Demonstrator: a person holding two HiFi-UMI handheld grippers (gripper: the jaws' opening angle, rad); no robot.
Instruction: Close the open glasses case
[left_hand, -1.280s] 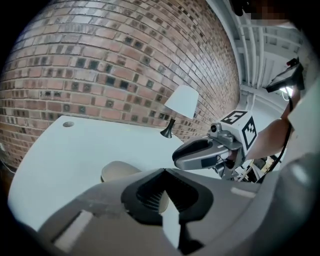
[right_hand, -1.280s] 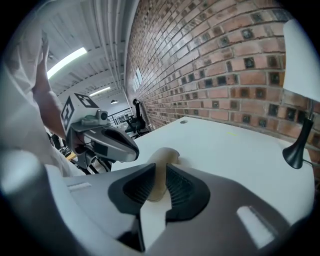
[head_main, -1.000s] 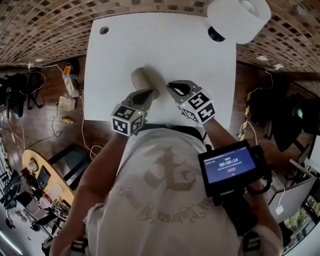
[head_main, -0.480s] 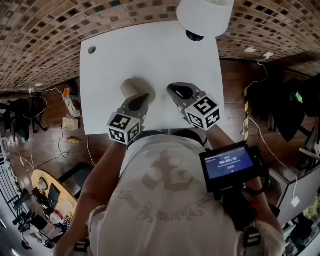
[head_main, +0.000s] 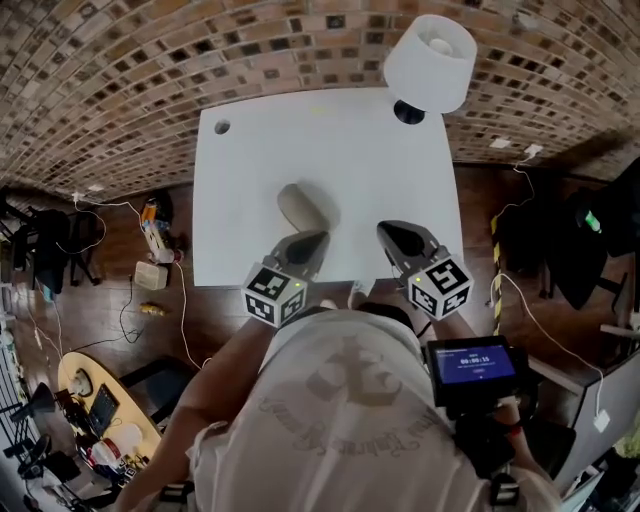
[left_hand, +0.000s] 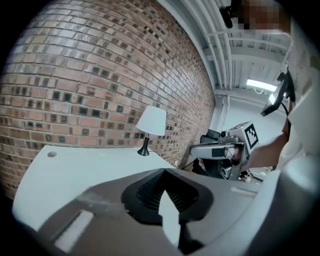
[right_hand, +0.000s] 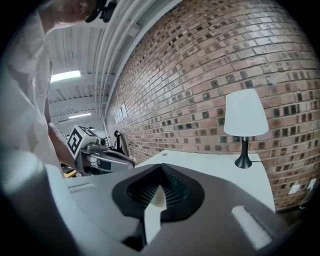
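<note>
The beige glasses case (head_main: 308, 207) lies with its lid down on the white table (head_main: 250, 170), near the front edge. My left gripper (head_main: 308, 243) hovers just in front of the case, a little apart from it, jaws together and empty (left_hand: 165, 172). My right gripper (head_main: 393, 233) hangs to the case's right, clear of it, jaws shut on nothing (right_hand: 160, 167). A sliver of beige, probably the case (right_hand: 157, 196), shows past the right jaws. Each gripper view shows the other gripper: the right gripper (left_hand: 225, 150) and the left gripper (right_hand: 95, 150).
A white-shaded lamp (head_main: 430, 60) on a black base stands at the table's far right corner. A small round hole (head_main: 221, 127) sits in the far left corner. A brick wall (left_hand: 100, 75) runs behind the table. Cables and clutter (head_main: 150, 250) lie on the floor to the left.
Both grippers have lifted and drawn back from the case toward the person. The left jaw tip no longer touches the case. The right jaws have closed.
</note>
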